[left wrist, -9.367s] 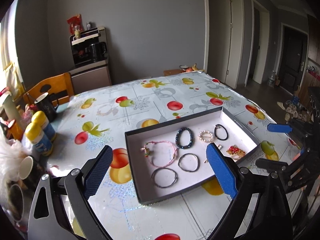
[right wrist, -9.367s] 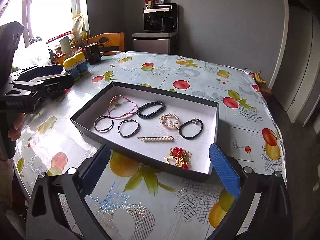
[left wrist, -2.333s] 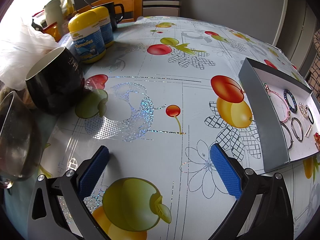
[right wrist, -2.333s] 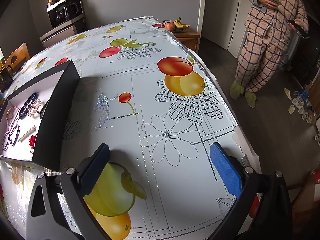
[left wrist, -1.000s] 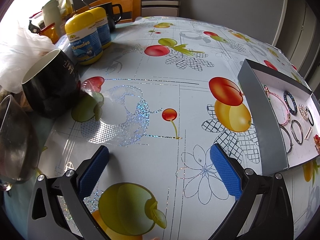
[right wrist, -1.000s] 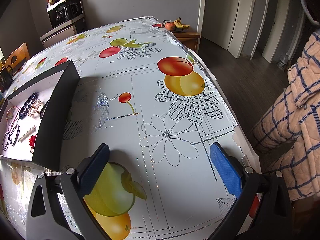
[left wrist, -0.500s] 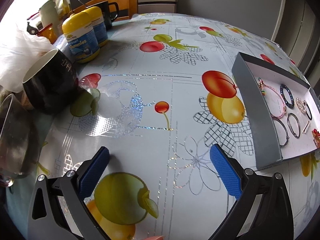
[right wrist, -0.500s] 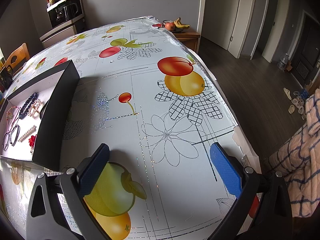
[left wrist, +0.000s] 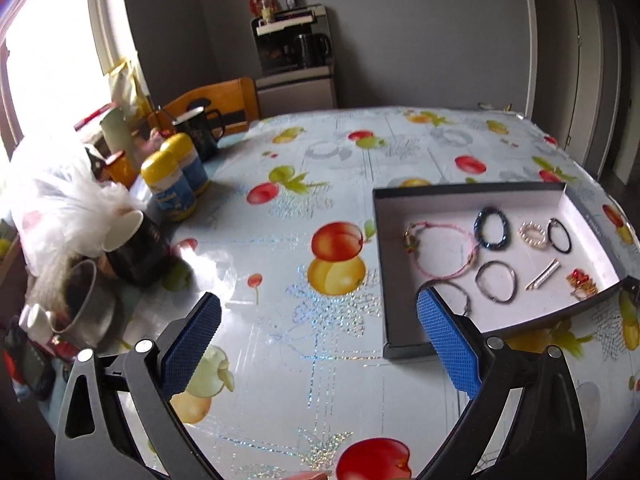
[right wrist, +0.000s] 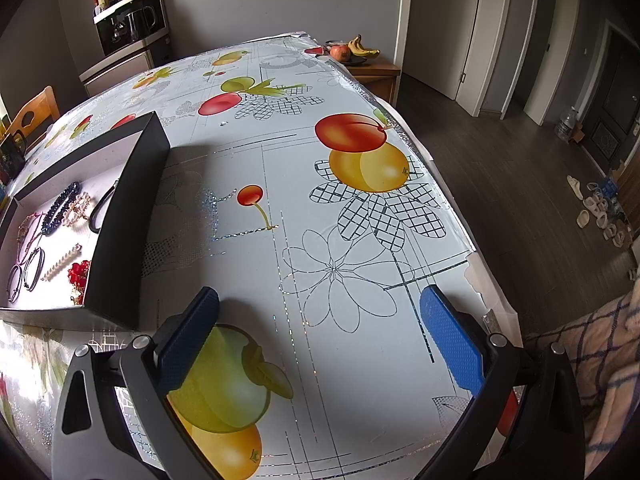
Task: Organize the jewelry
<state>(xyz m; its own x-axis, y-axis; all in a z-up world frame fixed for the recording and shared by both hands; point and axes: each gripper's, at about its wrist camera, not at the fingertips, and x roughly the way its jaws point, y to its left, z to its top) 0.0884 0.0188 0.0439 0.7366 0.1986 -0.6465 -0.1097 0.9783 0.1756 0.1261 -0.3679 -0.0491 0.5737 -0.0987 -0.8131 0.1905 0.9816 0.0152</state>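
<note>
A shallow dark tray (left wrist: 378, 240) with a white floor lies on the fruit-print table, at the right in the left wrist view and at the left in the right wrist view (right wrist: 132, 208). It holds a pink cord bracelet (left wrist: 442, 250), a dark beaded bracelet (left wrist: 492, 227), a pearl ring piece (left wrist: 532, 234), a black hair tie (left wrist: 559, 235), two thin bangles (left wrist: 496, 281), a pearl clip (left wrist: 543, 274) and a red-gold ornament (left wrist: 582, 282). My left gripper (left wrist: 318, 336) is open and empty, above the table left of the tray. My right gripper (right wrist: 316, 332) is open and empty, low over the table right of the tray.
At the table's left edge stand two yellow-capped bottles (left wrist: 176, 188), a black cup (left wrist: 136, 244), a grey pot (left wrist: 84, 300), a white bag (left wrist: 56, 208) and a mug (left wrist: 198, 128). The table's right edge (right wrist: 452, 216) drops to the floor. A plaid sleeve (right wrist: 604, 360) shows at the right.
My left gripper has risen and turned right, bringing the whole tray and the far wall into view. My right gripper has stayed put. The plaid-clothed person has shifted at the right edge.
</note>
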